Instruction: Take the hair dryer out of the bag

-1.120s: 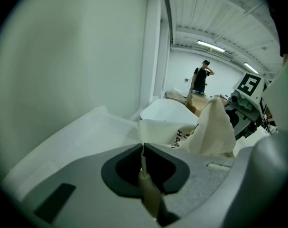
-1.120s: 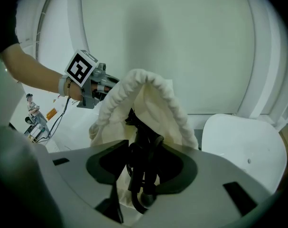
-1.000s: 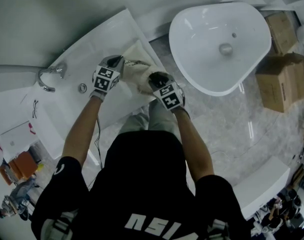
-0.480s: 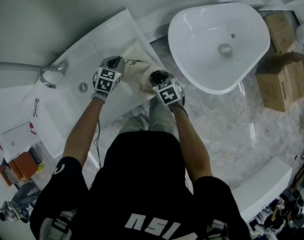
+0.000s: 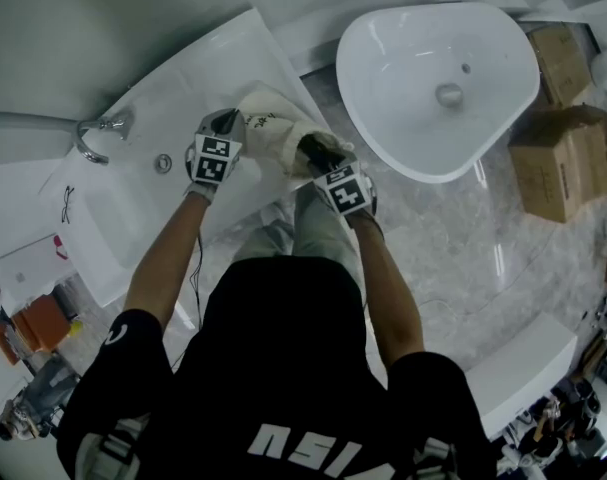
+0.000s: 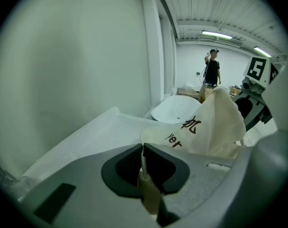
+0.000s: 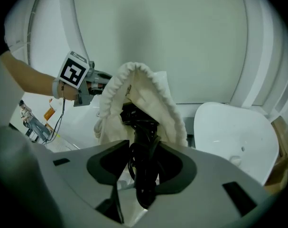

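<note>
A cream drawstring bag (image 5: 271,128) with black print lies on the rim of a white tub (image 5: 173,108). My left gripper (image 5: 230,126) is shut on a fold of the bag's cloth (image 6: 144,175) at its left side. The black hair dryer (image 5: 316,148) sticks out of the bag's gathered mouth (image 7: 148,87). Its handle and wound cord (image 7: 143,141) sit between the jaws of my right gripper (image 7: 144,163), which press on them and are closing. The dryer's head stays hidden inside the bag.
A white oval basin (image 5: 438,78) stands right of the bag. Cardboard boxes (image 5: 558,158) sit at the far right. The tub has a chrome faucet (image 5: 98,133) and drain at its left. A person (image 6: 211,69) stands far off in the room.
My right gripper has drawn back to the right and nearer to me, and more of the black dryer shows outside the bag. The left gripper keeps its hold with a slight shift.
</note>
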Demonstrator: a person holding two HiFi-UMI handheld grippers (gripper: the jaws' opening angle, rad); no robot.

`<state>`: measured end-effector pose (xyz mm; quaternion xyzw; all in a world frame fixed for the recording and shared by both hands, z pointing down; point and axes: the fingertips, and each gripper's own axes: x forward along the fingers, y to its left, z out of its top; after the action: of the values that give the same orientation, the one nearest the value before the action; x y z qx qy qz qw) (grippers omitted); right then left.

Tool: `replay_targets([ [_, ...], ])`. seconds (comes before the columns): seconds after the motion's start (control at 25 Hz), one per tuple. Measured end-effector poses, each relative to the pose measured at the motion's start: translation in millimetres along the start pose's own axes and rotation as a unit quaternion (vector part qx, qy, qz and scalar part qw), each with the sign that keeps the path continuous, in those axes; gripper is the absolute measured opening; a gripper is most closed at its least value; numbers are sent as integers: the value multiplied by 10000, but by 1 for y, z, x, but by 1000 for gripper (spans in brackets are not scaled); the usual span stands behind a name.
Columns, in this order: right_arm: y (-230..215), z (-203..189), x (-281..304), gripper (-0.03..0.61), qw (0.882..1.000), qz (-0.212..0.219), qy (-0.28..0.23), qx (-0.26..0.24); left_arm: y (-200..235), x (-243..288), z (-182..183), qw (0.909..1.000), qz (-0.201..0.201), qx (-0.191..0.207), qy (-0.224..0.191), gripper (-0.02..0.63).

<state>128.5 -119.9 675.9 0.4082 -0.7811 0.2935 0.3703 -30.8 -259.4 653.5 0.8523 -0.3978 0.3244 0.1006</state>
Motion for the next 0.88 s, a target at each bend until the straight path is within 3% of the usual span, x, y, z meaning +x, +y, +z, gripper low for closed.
replay_targets([
  [0.16,-10,-23,-11,160,9996,-182,-10,-221,9,-2,-8,9998,119,-161,64,5],
  [0.36,-17,-44,5,178,9992,-282,136,-262,5,-2,-25,9988,-164,-428,194,5],
  [0.52,-19,-39,14,218,9979,-375,272,-449,6,-1,-29,9982,-305,-491,170,6],
  [0.64,-19,-21,16,313,9984,-358,93,-417,5,-1,-30,9981,-402,-460,113,6],
  [0.76,-19,2,17,310,9979,-357,-58,-542,3,-1,-29,9978,-501,-439,74,6],
  [0.88,-17,13,33,282,9971,-152,113,-741,3,-1,-27,9972,-593,-451,36,6],
])
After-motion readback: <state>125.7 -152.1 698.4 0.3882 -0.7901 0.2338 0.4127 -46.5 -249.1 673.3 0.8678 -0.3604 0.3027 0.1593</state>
